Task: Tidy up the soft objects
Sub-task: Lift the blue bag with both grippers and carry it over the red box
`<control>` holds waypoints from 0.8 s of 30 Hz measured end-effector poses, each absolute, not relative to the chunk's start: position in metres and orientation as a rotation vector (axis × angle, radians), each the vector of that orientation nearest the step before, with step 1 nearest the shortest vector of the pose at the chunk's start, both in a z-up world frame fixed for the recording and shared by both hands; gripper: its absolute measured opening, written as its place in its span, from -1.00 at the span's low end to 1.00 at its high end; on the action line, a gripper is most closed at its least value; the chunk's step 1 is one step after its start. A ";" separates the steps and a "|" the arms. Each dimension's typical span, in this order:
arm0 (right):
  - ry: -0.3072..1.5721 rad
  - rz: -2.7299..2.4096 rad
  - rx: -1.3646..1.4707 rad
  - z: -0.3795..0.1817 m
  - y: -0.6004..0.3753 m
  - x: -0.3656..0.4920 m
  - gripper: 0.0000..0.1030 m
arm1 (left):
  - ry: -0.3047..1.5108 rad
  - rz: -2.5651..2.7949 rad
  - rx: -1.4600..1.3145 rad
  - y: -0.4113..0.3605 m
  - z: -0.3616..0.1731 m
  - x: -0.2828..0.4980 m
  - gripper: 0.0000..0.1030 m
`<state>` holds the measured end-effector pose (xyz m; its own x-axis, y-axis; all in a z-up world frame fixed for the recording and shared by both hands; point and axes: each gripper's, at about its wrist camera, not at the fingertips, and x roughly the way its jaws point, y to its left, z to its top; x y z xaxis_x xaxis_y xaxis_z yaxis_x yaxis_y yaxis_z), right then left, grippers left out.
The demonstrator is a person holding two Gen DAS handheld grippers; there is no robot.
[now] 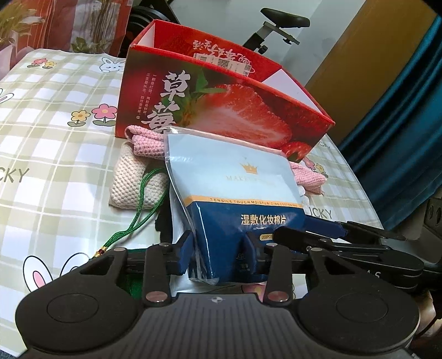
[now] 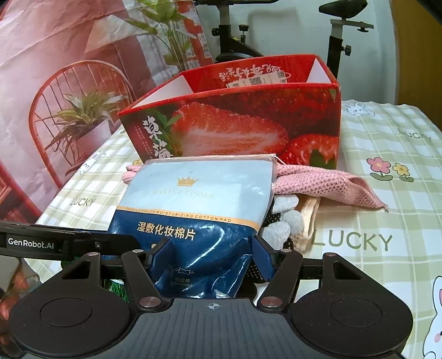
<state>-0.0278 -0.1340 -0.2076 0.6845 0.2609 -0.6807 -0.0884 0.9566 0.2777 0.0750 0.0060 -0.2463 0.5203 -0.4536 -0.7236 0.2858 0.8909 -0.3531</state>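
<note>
A blue-and-pale bag of cotton pads (image 1: 234, 187) (image 2: 199, 187) stands tilted over a pile of soft things. My left gripper (image 1: 218, 251) is shut on its lower dark part. In the right wrist view my right gripper (image 2: 212, 256) grips the same bag from the other side, with the bag filling the gap between its jaws. Behind the bag lie a pink knitted cloth (image 1: 146, 140) (image 2: 317, 185), a cream knitted piece (image 1: 129, 182) (image 2: 306, 218) and a grey-tipped glove (image 2: 281, 221). An open red strawberry box (image 1: 221, 110) (image 2: 234, 129) stands just beyond them.
A green cord (image 1: 138, 212) trails from the pile towards my left gripper. The table wears a checked cloth with bunnies and flowers (image 1: 55, 124) (image 2: 386, 221). An exercise bike (image 1: 276, 24) (image 2: 339, 33) stands behind the table, and a blue curtain (image 1: 400, 124) hangs at the right.
</note>
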 end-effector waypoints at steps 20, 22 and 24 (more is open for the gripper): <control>0.785 0.220 0.221 -0.204 -0.130 -0.030 -0.12 | 0.922 -0.453 -0.226 0.008 -0.248 0.076 -0.19; 0.768 0.221 0.219 -0.199 -0.130 -0.032 -0.12 | 0.907 -0.461 -0.229 0.008 -0.244 0.074 -0.19; 0.746 0.222 0.208 -0.194 -0.130 -0.035 -0.12 | 0.886 -0.465 -0.226 0.008 -0.238 0.072 -0.19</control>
<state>-0.0348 -0.1297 -0.1937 0.7130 0.2721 -0.6462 -0.1248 0.9561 0.2649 0.0720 0.0080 -0.2385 0.5419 -0.4789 -0.6906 0.2955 0.8778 -0.3769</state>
